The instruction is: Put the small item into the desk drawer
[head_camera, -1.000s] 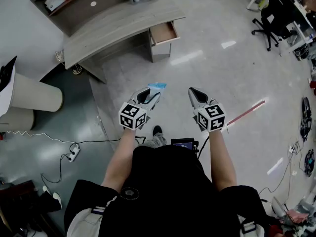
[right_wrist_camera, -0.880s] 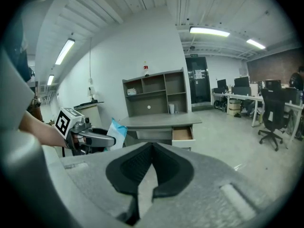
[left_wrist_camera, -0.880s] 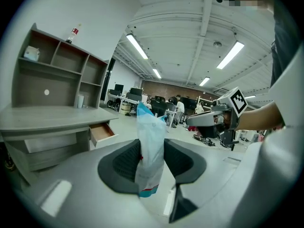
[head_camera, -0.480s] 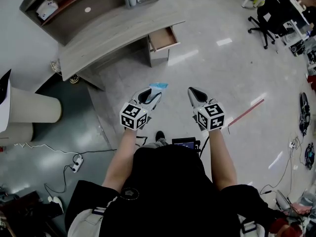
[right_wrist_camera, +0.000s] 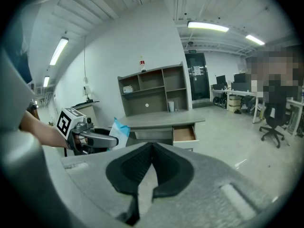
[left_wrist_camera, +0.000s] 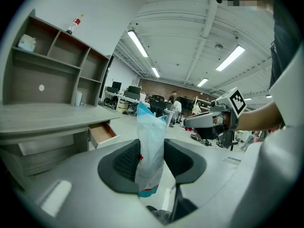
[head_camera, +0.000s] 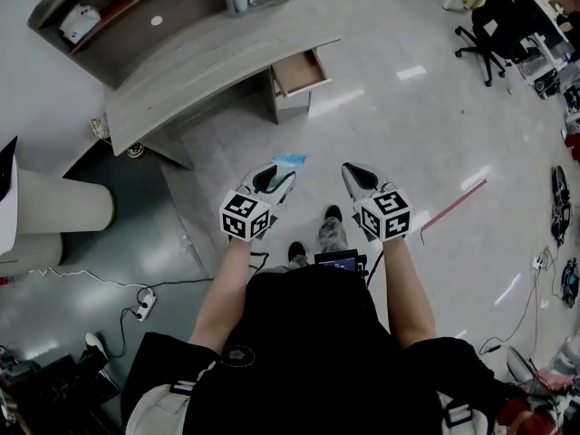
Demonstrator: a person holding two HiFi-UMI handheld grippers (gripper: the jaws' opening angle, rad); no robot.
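Left gripper view: my left gripper [left_wrist_camera: 152,146] pinches the small packet [left_wrist_camera: 151,122], blue and white, upright between its pads, with the top sticking out past the tips. Head view: the packet pokes out ahead of that gripper over the floor [head_camera: 390,125], well apart from the open drawer [head_camera: 301,71] under the tabletop [head_camera: 208,62]. My right gripper [right_wrist_camera: 152,148] is just beside the left one, tips pressed together, nothing in it.

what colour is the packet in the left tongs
The packet is pale blue and white; left gripper view.
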